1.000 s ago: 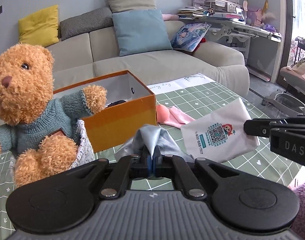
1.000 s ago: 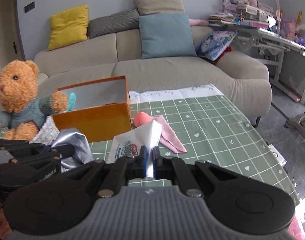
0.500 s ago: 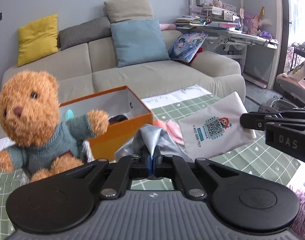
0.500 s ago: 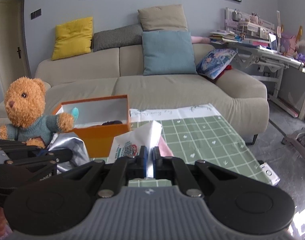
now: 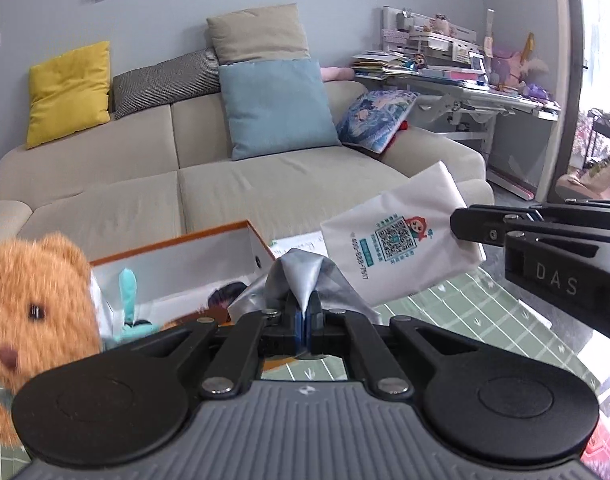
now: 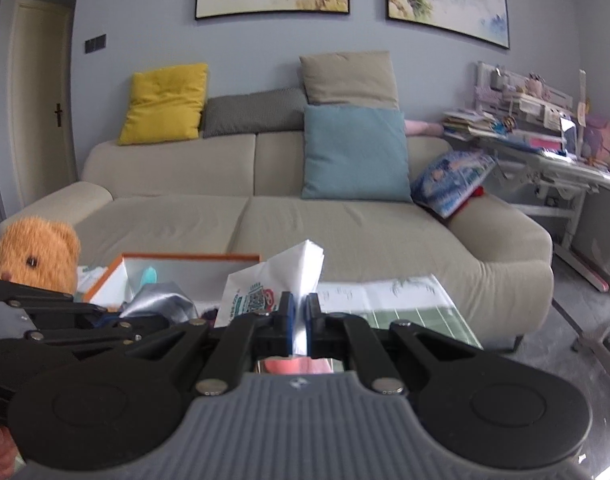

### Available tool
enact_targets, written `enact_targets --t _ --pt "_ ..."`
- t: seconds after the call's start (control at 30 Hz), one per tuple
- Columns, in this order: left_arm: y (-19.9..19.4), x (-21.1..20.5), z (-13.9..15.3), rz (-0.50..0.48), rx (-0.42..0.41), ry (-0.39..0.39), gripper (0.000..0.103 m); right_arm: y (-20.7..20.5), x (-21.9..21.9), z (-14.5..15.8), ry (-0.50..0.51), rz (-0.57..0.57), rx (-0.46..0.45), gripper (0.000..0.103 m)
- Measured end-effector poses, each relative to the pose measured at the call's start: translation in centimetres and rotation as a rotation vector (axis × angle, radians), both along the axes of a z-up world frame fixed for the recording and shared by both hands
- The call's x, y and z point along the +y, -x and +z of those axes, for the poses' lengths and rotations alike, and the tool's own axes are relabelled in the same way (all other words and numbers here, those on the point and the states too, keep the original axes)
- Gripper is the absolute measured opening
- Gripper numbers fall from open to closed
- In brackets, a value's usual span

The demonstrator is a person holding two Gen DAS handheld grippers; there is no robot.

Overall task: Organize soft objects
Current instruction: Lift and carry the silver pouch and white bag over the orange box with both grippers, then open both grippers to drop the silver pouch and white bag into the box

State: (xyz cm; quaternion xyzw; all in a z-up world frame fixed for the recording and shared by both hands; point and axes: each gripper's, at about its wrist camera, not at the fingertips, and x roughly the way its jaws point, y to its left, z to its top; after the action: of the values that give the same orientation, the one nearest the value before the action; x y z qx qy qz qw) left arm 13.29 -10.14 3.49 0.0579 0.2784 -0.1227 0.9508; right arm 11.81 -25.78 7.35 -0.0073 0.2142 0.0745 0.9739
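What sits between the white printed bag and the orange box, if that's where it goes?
The silver cloth, pinched in the left gripper, hangs between the white printed bag and the orange box. The right gripper is shut on the bag's corner. The box's top is open; the teddy bear sits at its far side.

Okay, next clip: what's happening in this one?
A person is tidying soft things with a pair of tongs in each hand. The left tongs are shut on a silver-grey cloth, and the right tongs pinch a white printed bag. Both are held up above the green table, near the orange box and teddy bear.
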Motion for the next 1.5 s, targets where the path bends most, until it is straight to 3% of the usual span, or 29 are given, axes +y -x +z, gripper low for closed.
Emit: enact_targets --t 0.37,0.5,0.6,0.77,0.97,1.1,1.23,1.33,1.4,1.5 --pt "-6.5 2.2 3.1 0.087 0.02 -0.036 0.002 -8.8 2.9 1.5 -0.063 0.121 -0.02 0.002" --pt "-8.9 3.4 3.8 0.117 0.077 -0.058 0.002 -12.0 4.3 0.8 -0.101 0.161 0.019 0.002" --pt "-11.7 4.6 3.8 0.132 0.166 -0.066 0.002 -14.5 5.5 -0.6 -0.129 0.184 0.071 0.002" --pt "-16.2 6.2 3.0 0.195 0.316 -0.103 0.002 -18.3 7.2 -4.0 -0.163 0.201 0.185 0.002" --pt "-20.0 5.3 0.9 0.212 0.419 -0.268 0.003 -22.0 9.5 -8.4 -0.149 0.236 0.335 0.002" --pt "-21.9 5.3 -0.8 0.229 0.519 -0.277 0.003 -23.2 10.4 -10.3 -0.13 0.256 0.394 0.002" --pt "-22.8 5.5 -2.3 0.242 0.539 -0.349 0.004 -23.9 10.8 -11.5 -0.117 0.257 0.43 0.002" --pt "-23.5 6.1 -2.9 0.267 0.578 -0.33 0.007 -24.5 11.1 -12.4 -0.108 0.259 0.458 0.002" --pt "-23.8 6.6 -3.3 0.282 0.603 -0.314 0.015 -24.5 11.2 -12.8 -0.11 0.266 0.473 0.003" --pt "-23.9 6.6 -3.3 0.296 0.59 -0.332 0.017 -24.4 11.2 -13.2 -0.099 0.264 0.485 0.005"
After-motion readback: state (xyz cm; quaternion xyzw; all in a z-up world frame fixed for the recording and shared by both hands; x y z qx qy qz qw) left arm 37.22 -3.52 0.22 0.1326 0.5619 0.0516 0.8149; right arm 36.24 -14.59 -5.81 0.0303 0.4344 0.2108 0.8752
